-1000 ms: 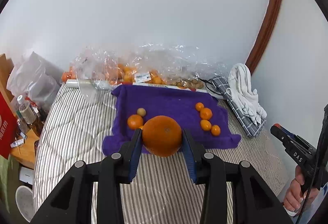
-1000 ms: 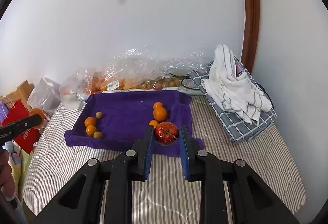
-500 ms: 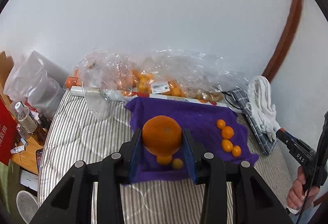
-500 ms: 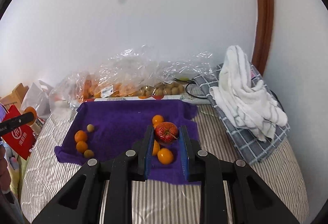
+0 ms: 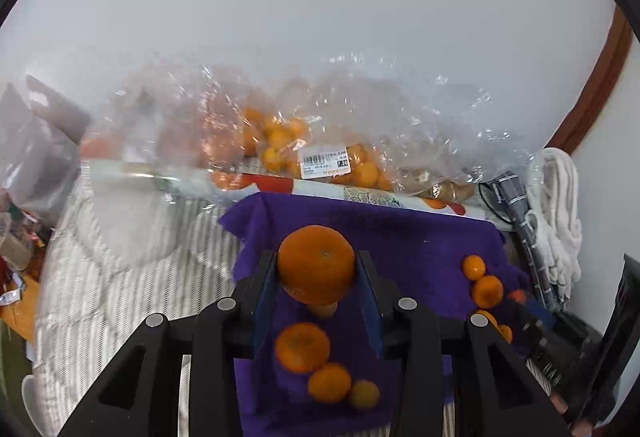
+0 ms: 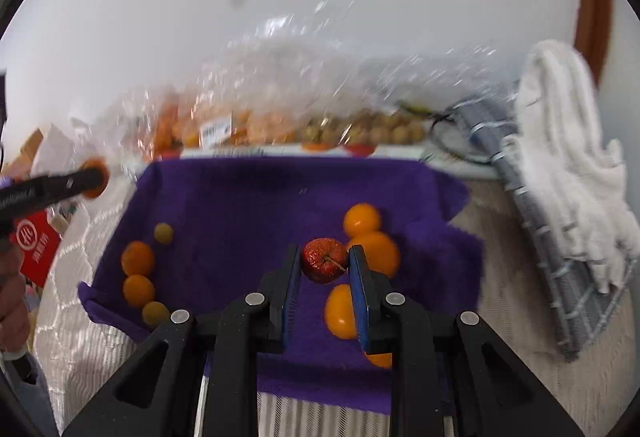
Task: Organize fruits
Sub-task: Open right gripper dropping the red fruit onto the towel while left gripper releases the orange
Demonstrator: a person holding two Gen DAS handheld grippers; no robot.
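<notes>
My left gripper [image 5: 317, 279] is shut on a large orange [image 5: 316, 269] and holds it above the left part of the purple cloth [image 5: 400, 237]. Small oranges [image 5: 302, 347] lie on the cloth below it. My right gripper [image 6: 325, 269] is shut on a small red apple [image 6: 324, 260] above the right part of the purple cloth [image 6: 240, 205]. Small oranges [image 6: 378, 251] lie beside and under it, and a second group of small oranges [image 6: 138, 259] lies at the cloth's left edge.
Clear plastic bags of oranges [image 5: 280, 141] and small brown fruits [image 6: 360, 129] lie against the back wall. A white towel on a grey checked cloth [image 6: 560, 165] lies at the right. The striped bedding [image 5: 120, 277] surrounds the cloth. A red packet [image 6: 36, 249] is at the left.
Both grippers have moved forward and lower over the purple cloth, each still holding its fruit. The cloth and the bags now look closer.
</notes>
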